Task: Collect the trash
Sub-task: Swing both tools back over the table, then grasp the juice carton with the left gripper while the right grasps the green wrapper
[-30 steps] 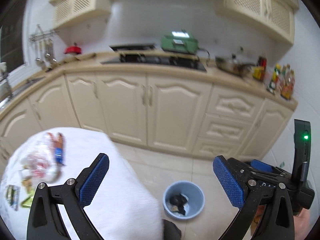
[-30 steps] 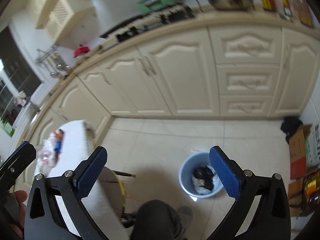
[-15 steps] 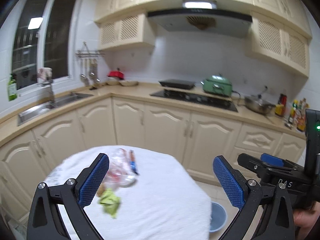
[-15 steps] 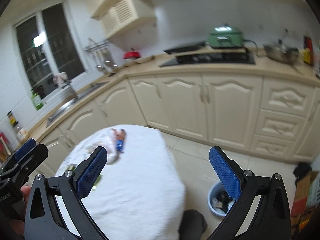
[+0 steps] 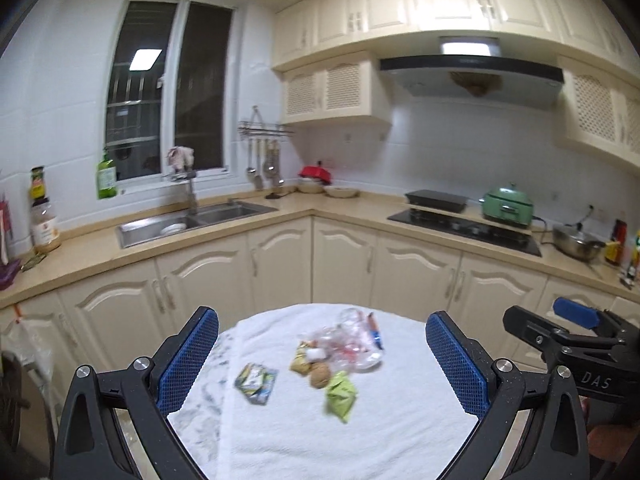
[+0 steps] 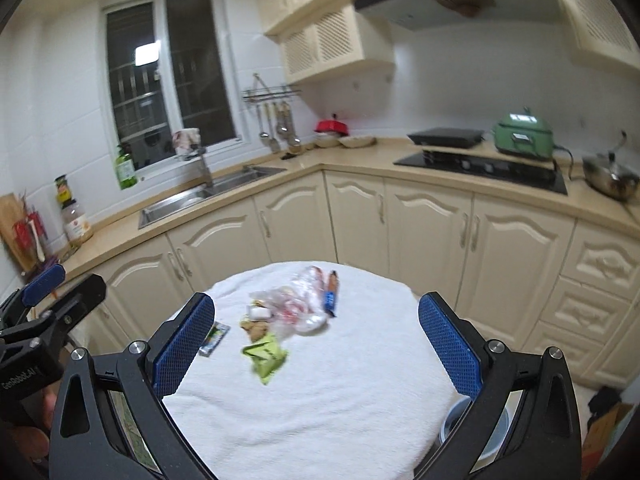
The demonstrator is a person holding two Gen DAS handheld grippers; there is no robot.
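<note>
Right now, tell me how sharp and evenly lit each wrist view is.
Left wrist view: cabinets and sink crisp, the green wrapper smeared by motion, the hood light blown out, straight counter edges bowed by the fisheye. Right wrist view: softer overall, upper cabinets and hood blurred, the green wrapper streaked, blue fingers sharp, dark vignette in the corners.

Home kitchen: cream cabinets (image 5: 344,256), steel sink (image 5: 192,220), cooktop (image 5: 464,228), range hood (image 5: 472,68).
</note>
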